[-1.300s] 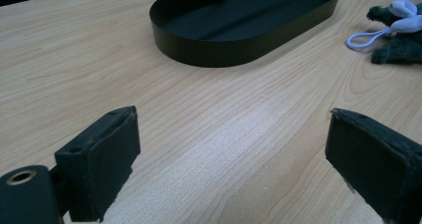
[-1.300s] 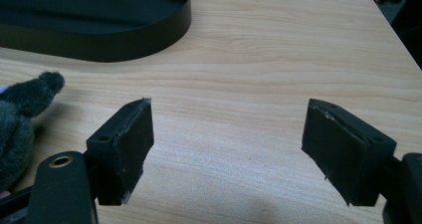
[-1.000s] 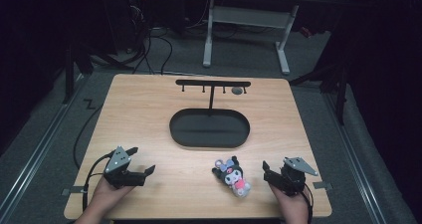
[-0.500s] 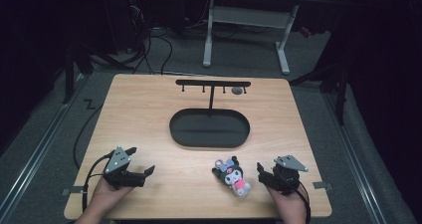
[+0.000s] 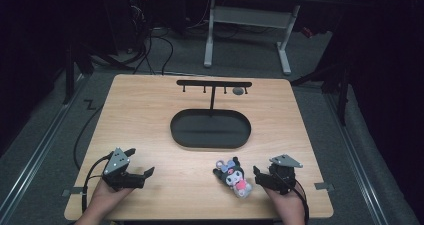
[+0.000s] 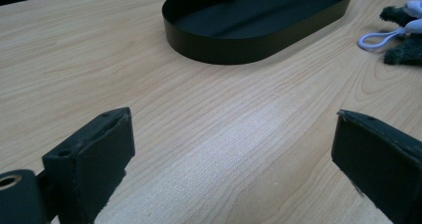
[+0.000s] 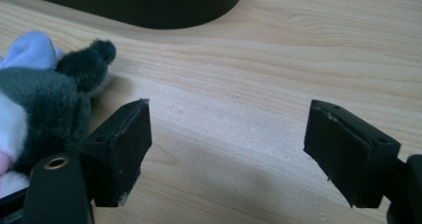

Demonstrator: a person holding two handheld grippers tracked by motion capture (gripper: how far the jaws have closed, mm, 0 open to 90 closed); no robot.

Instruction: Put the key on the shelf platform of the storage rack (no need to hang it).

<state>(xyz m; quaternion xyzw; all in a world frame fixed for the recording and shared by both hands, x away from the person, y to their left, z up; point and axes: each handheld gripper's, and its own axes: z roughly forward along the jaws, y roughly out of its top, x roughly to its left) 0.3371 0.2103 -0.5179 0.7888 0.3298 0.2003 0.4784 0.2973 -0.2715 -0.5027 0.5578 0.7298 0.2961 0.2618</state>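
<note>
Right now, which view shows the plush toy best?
The high view: the whole plush toy lies on the table beside the right gripper. The right gripper view catches its grey fur at the left edge; the left gripper view, its loop and ear far right.

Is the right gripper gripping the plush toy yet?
Apart. The right gripper view shows the right gripper wide open over bare wood, the plush toy outside its jaws.

Plush toy [image 6: 404,40] cut off by frame edge, left gripper view
</note>
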